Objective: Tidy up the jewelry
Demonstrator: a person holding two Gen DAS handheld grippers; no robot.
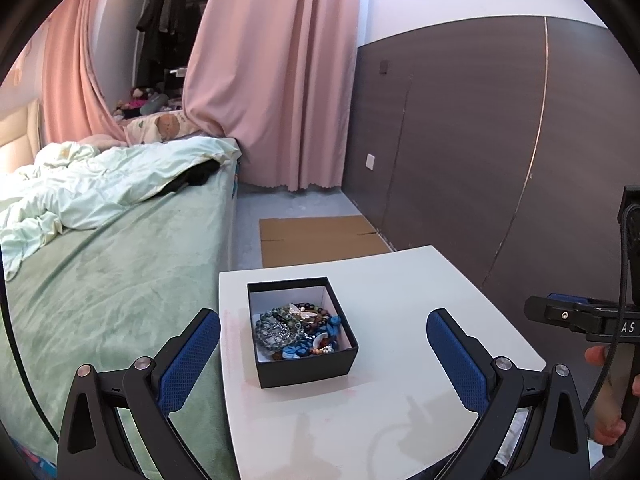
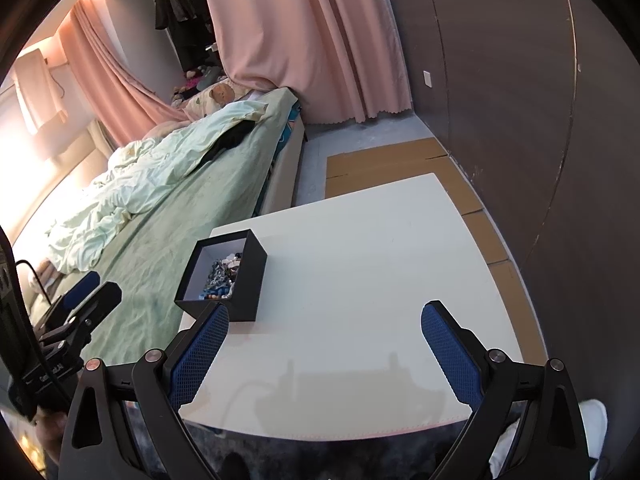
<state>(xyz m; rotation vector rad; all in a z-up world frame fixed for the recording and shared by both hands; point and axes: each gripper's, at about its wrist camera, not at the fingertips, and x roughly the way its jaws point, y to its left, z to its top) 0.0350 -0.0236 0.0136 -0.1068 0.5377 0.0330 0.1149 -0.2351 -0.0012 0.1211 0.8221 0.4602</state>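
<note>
An open black box (image 1: pixel 308 366) with a white lining stands on the white table (image 1: pixel 400 300), near its left edge. It holds a tangled pile of jewelry (image 1: pixel 298 330): bead bracelets, blue pieces and a silver chain. My left gripper (image 1: pixel 323 332) is open and empty, its jaws spread wide on either side of the box, above and short of it. In the right wrist view the box (image 2: pixel 240 280) is at the table's (image 2: pixel 380 280) left, with jewelry (image 2: pixel 224 274) partly hidden by its wall. My right gripper (image 2: pixel 325 326) is open and empty over the table's near part, right of the box.
A bed with a green sheet (image 1: pixel 112 272) and a rumpled duvet runs along the table's left side. Flat cardboard (image 1: pixel 320 236) lies on the floor behind the table. A dark panelled wall (image 1: pixel 500 140) stands on the right. Pink curtains (image 1: pixel 272 80) hang at the back.
</note>
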